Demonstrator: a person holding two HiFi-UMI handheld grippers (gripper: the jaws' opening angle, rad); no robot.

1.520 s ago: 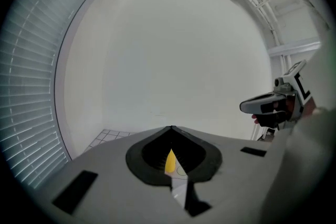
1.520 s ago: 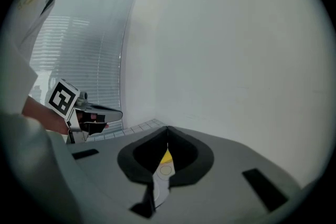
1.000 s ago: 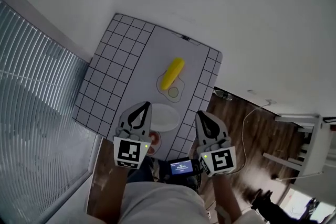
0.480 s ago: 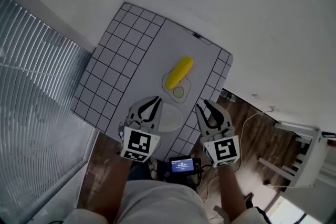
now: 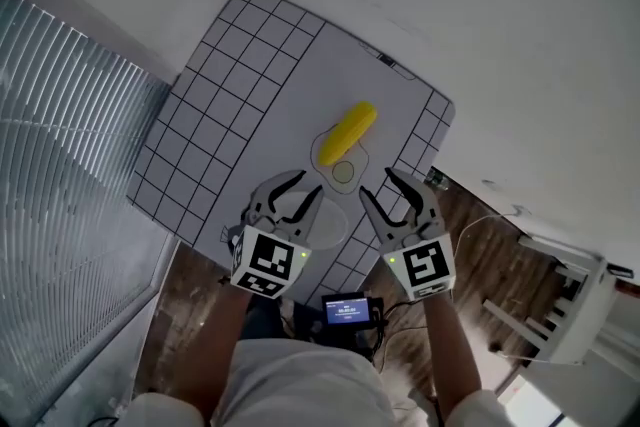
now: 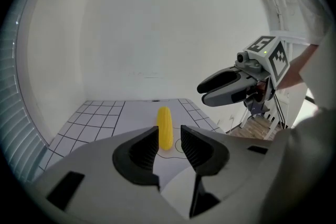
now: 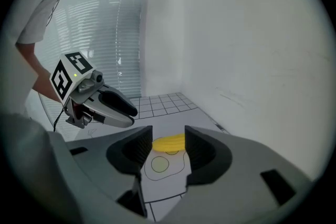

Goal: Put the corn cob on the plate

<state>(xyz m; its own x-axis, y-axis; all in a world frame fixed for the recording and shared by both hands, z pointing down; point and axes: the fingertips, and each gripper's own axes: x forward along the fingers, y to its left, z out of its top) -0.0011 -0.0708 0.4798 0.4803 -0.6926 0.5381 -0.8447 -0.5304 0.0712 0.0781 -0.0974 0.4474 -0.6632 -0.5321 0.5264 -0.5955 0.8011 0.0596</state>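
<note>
- Nearest the person, a small black device with a lit blue screen (image 5: 348,312) sits below both grippers.
- The grey, black-padded left gripper (image 5: 308,187) is released. Its jaws have just been opening and nothing is between them. It hangs over a round white plate (image 5: 338,221), partly covering it.
- The right gripper (image 5: 378,185), just beside the left, is likewise unclenched and empty, its jaws having just been opening.
- Beyond both sets of tips is a black fried-egg outline (image 5: 342,171), drawn on a white mat with black grid borders (image 5: 215,115).
- The yellow corn cob (image 5: 350,133) lies across the outline's far edge, ahead of both grippers. It is untouched and apart from the plate.
- A plain white wall (image 6: 157,34) stands behind the mat.
</note>
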